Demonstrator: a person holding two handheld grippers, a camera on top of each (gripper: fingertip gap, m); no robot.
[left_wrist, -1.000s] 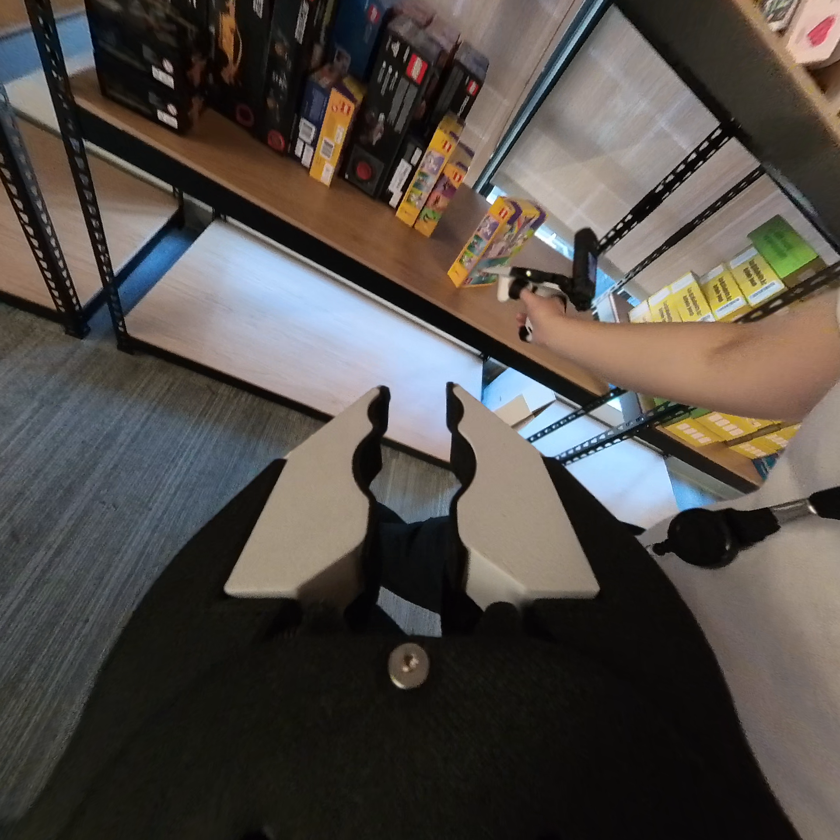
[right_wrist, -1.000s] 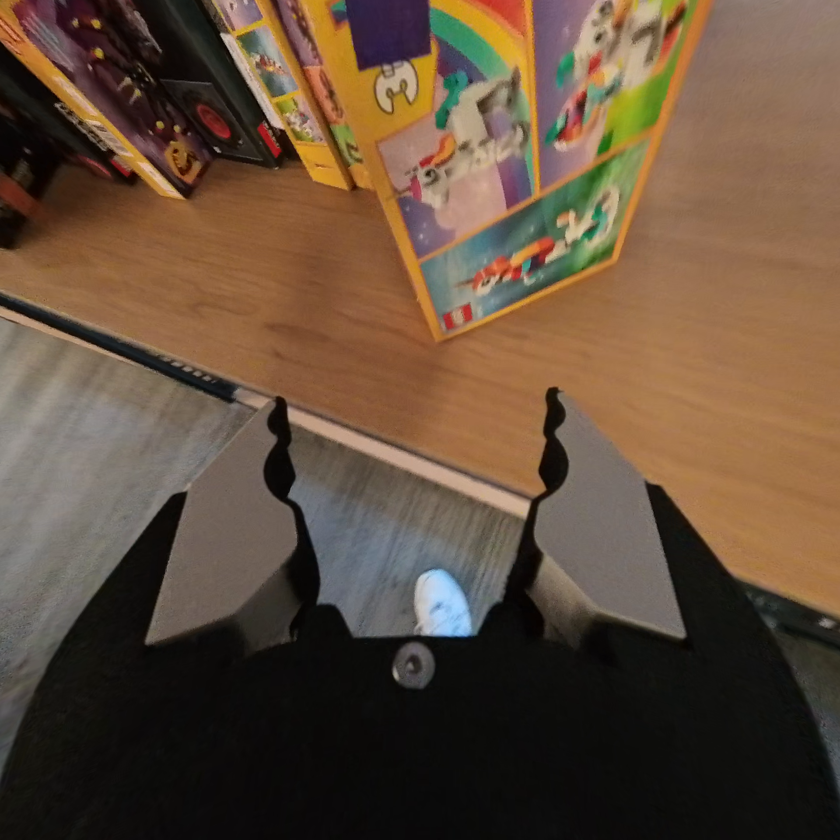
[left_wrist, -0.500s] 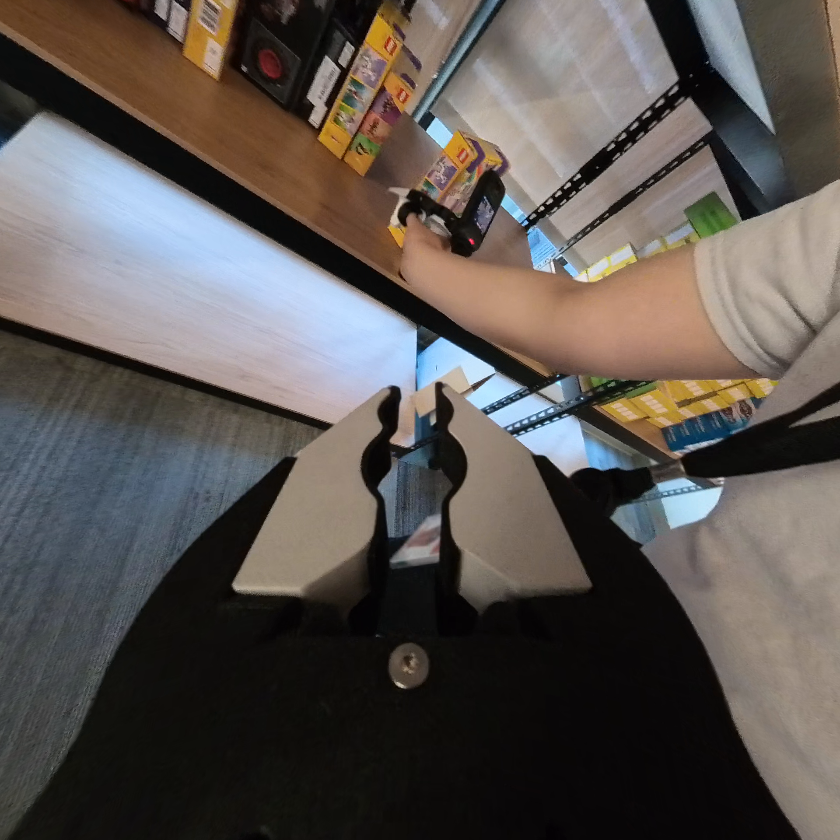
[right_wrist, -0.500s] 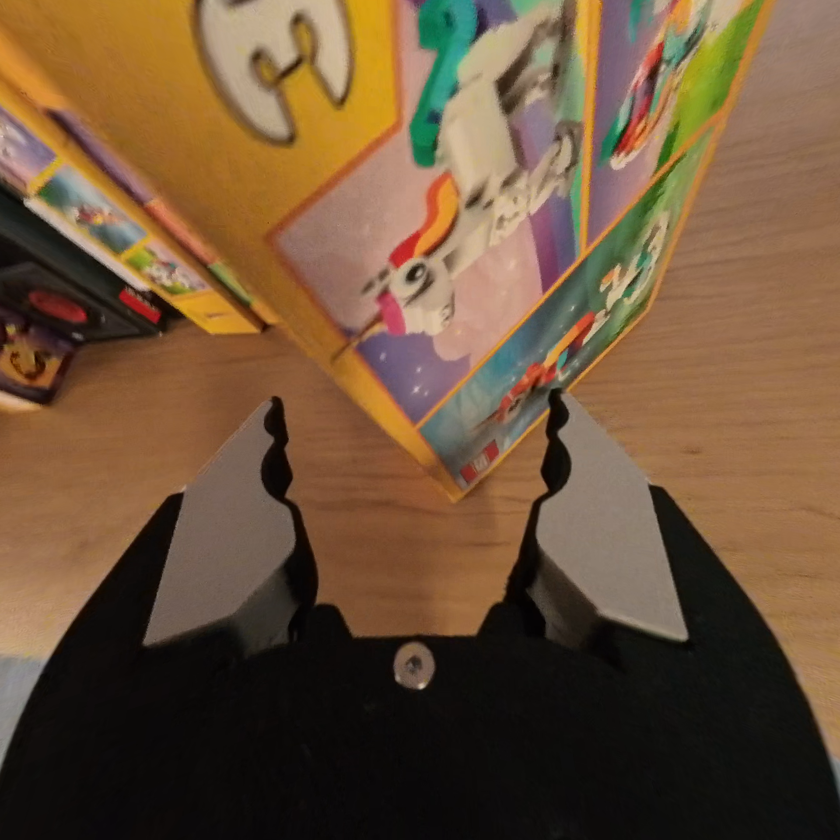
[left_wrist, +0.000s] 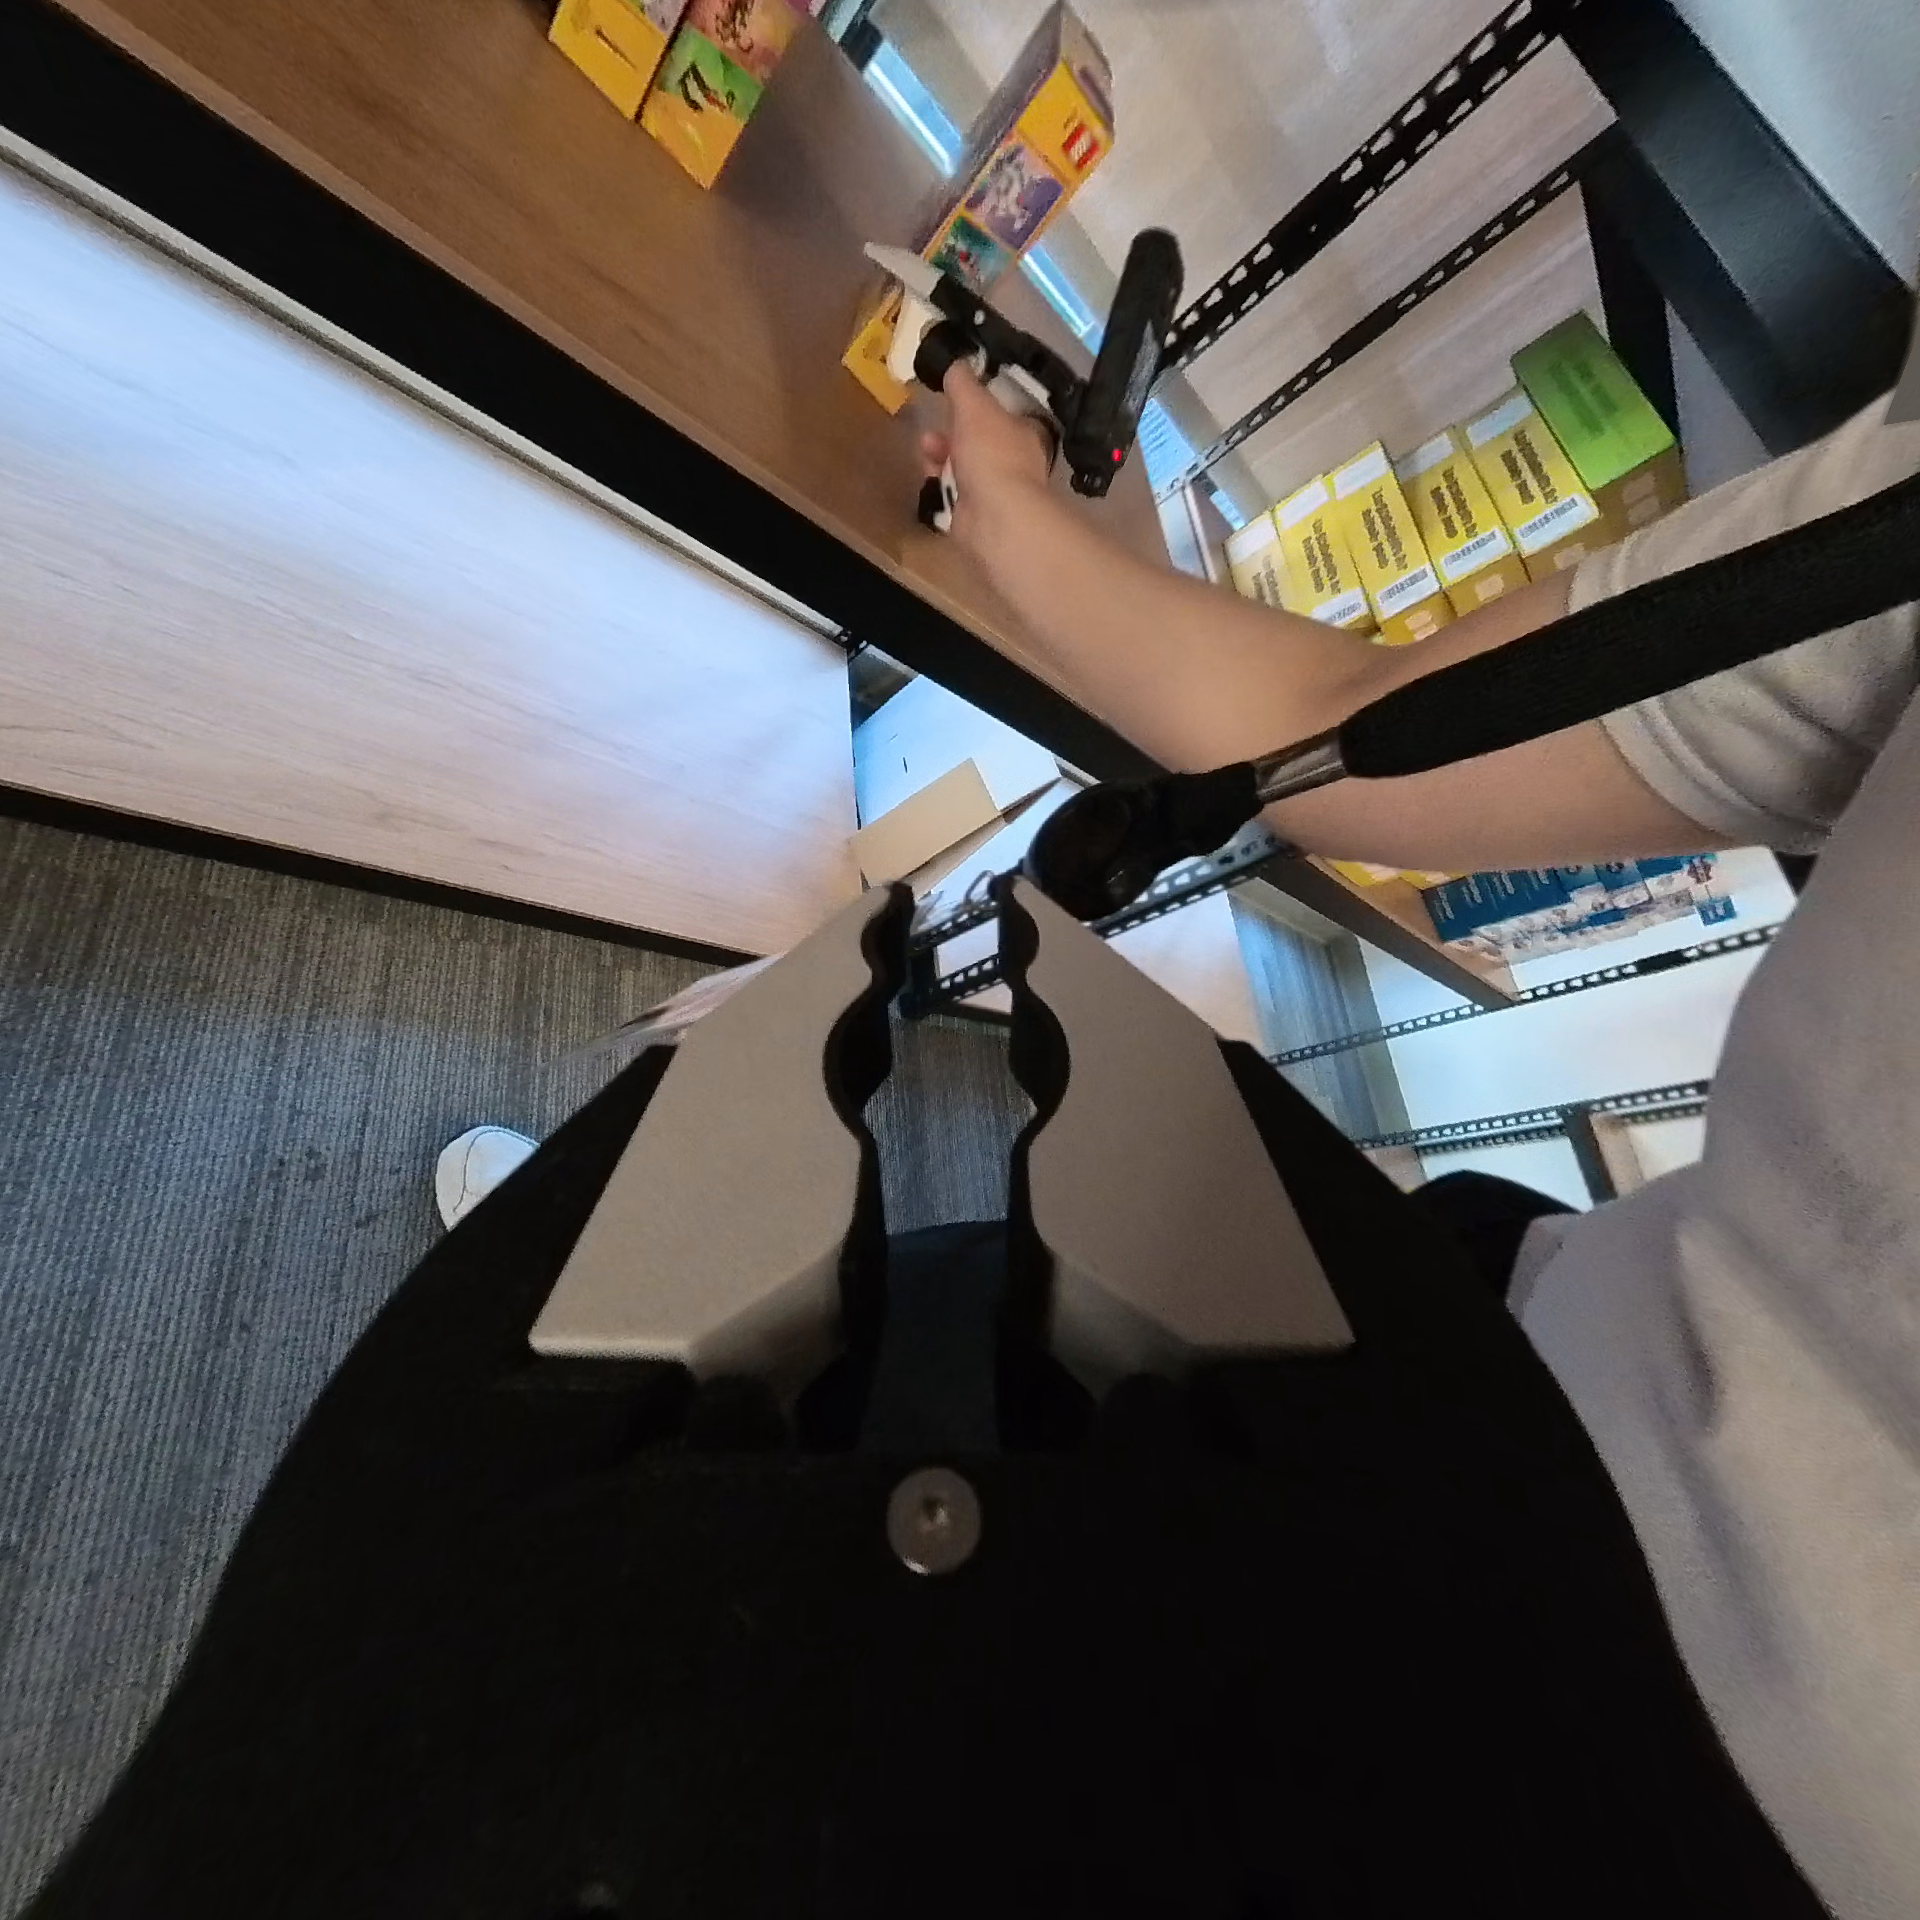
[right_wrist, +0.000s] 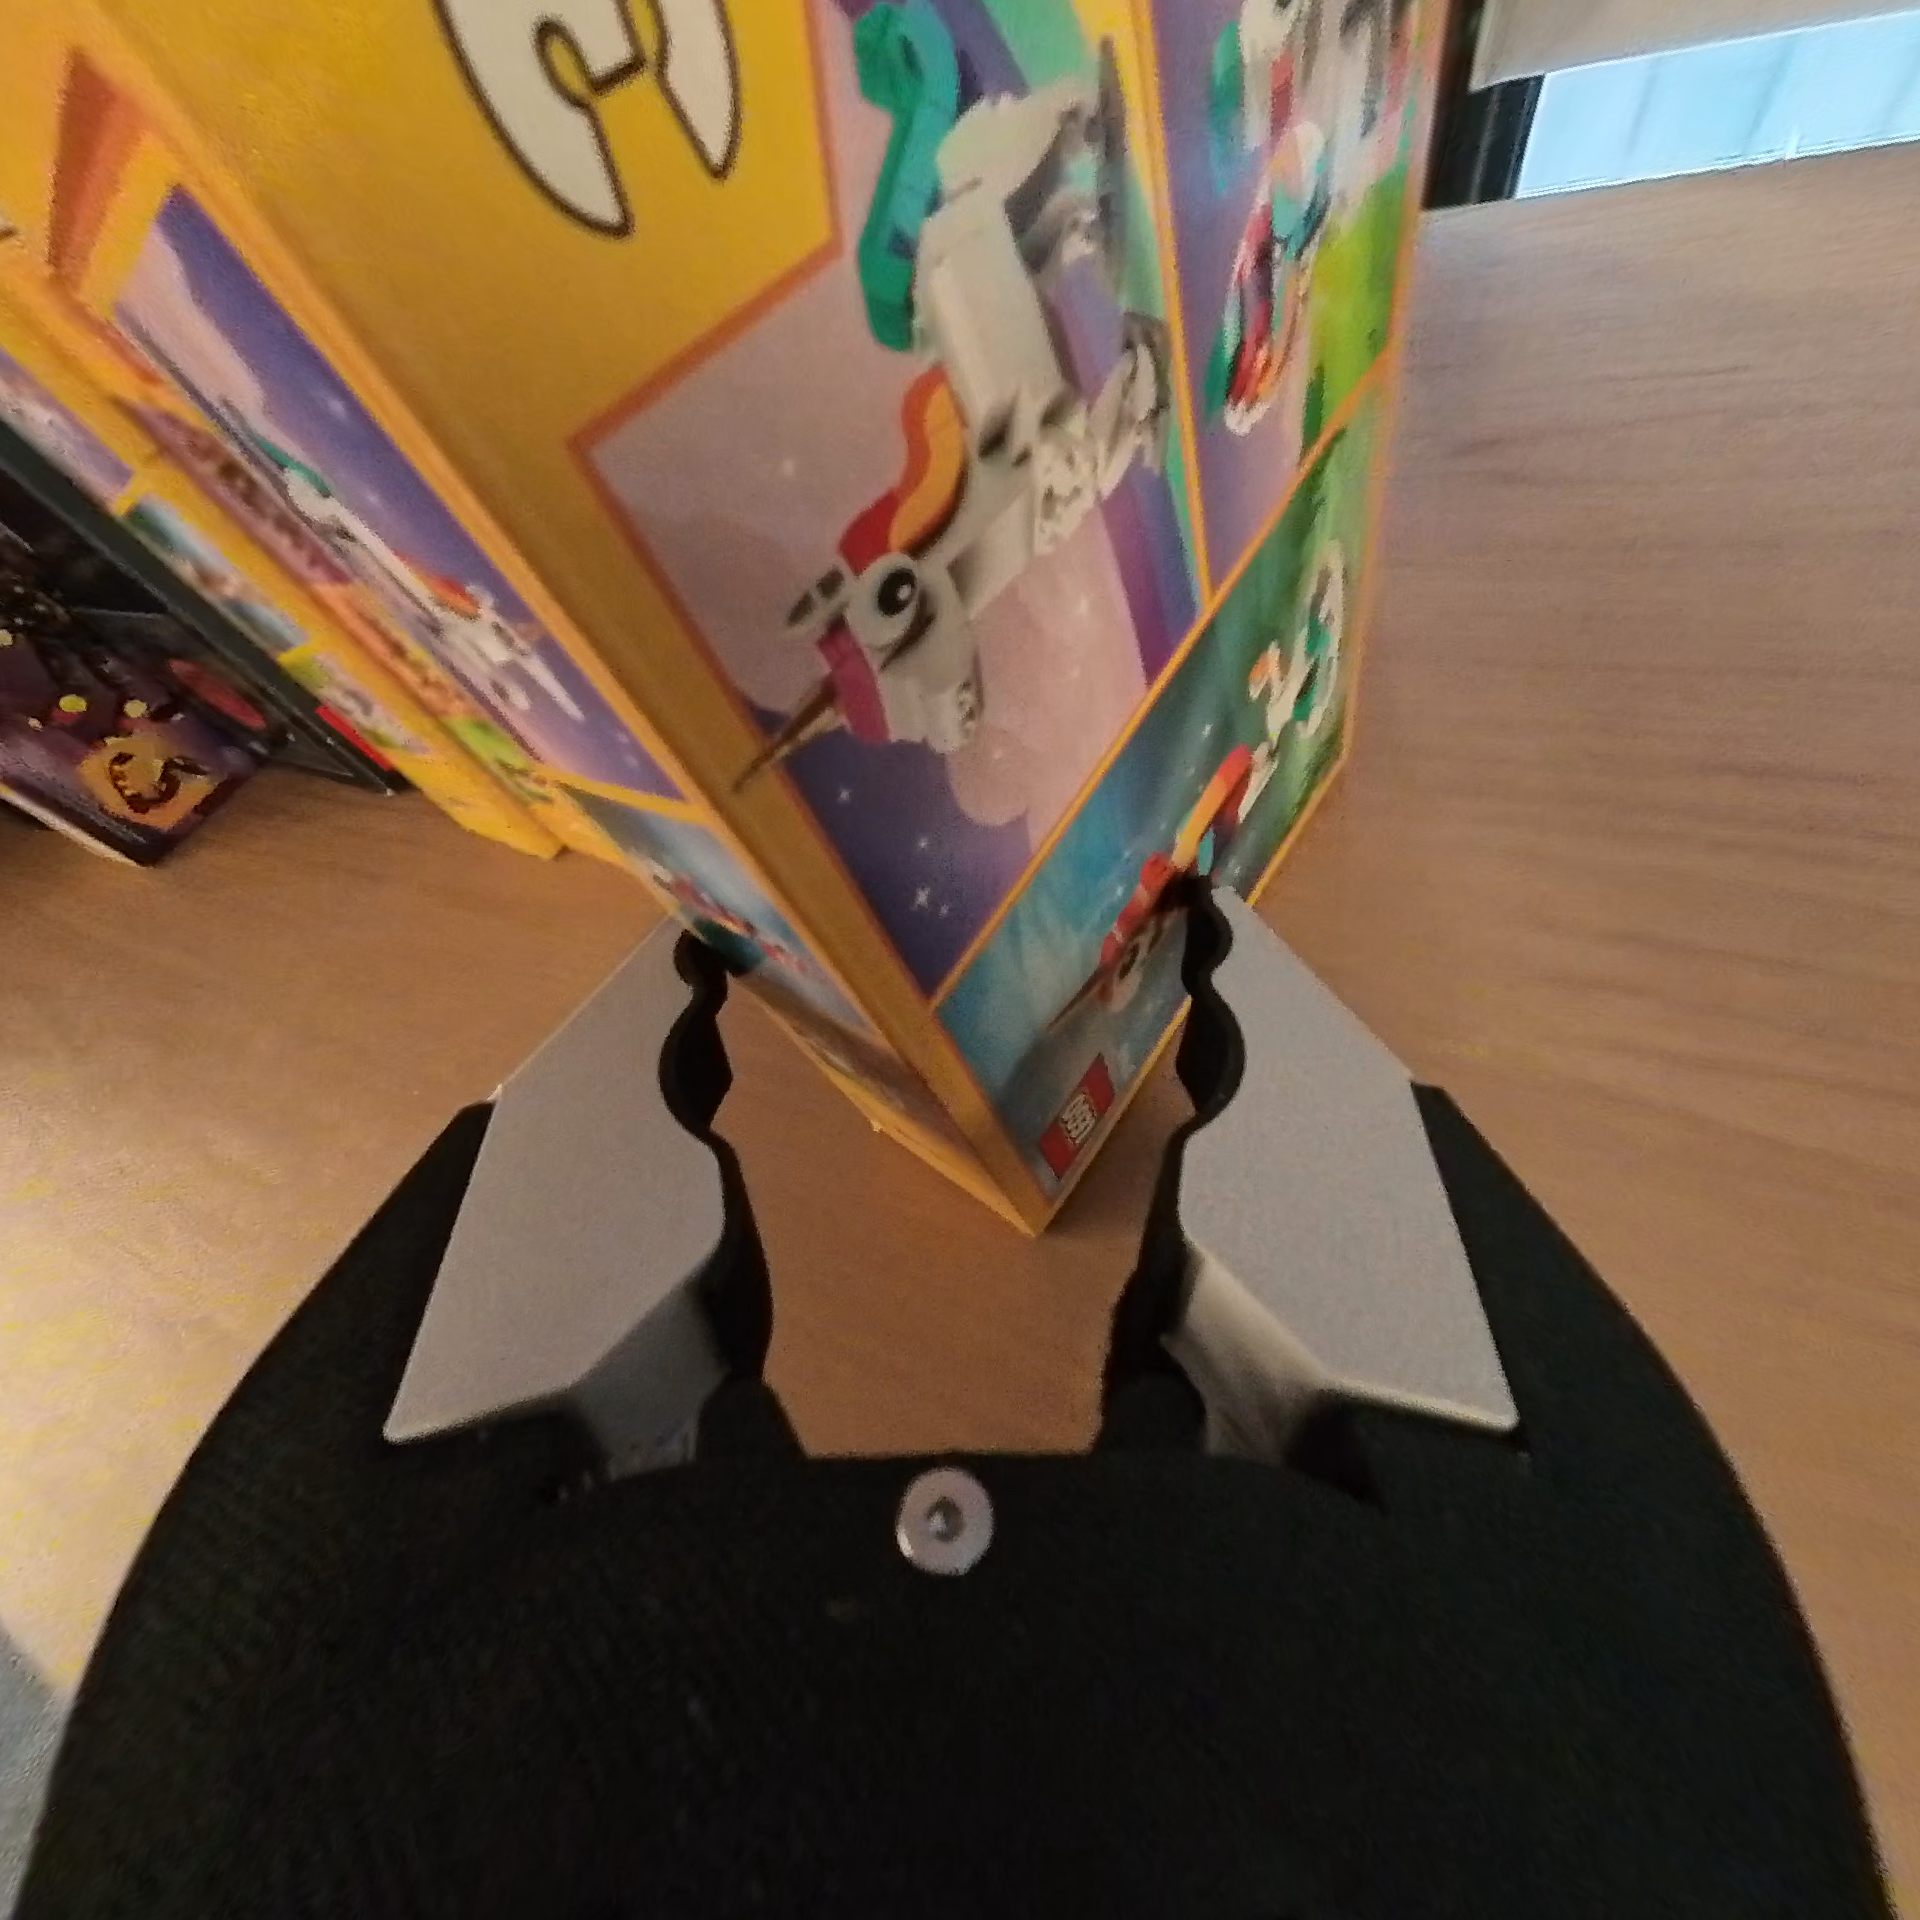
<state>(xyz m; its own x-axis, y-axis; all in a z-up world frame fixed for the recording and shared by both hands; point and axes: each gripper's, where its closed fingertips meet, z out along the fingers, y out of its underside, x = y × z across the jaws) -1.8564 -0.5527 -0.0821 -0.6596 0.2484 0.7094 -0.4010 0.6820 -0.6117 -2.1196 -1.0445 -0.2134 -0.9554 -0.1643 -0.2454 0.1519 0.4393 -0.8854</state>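
Observation:
My right gripper (right_wrist: 940, 925) straddles the near bottom corner of a yellow toy box with a unicorn picture (right_wrist: 935, 520). The box stands upright on a wooden shelf (right_wrist: 1662, 623). The left fingertip (right_wrist: 691, 951) touches the box's left face and the right fingertip (right_wrist: 1195, 904) touches its right face. The left wrist view shows the same gripper (left_wrist: 914, 312) at the foot of that box (left_wrist: 1023, 166), held by a person's hand. My left gripper (left_wrist: 951, 894) hangs low over grey carpet (left_wrist: 208, 1039). Its fingers stand a narrow gap apart with nothing between them.
More yellow boxes (left_wrist: 675, 94) stand farther left on the shelf (left_wrist: 520, 177), and dark boxes (right_wrist: 104, 727) show at the left. Yellow and green boxes (left_wrist: 1455, 520) fill a rack behind. The person's arm (left_wrist: 1195, 592), a black strap (left_wrist: 1558, 665) and a white shoe (left_wrist: 473, 1164) are in view. Left tips to right tips: about 55 centimetres.
My right gripper moved forward onto the unicorn box's corner and its fingers closed in until they touch both faces. My left gripper swung lower and narrowed slightly, holding nothing.

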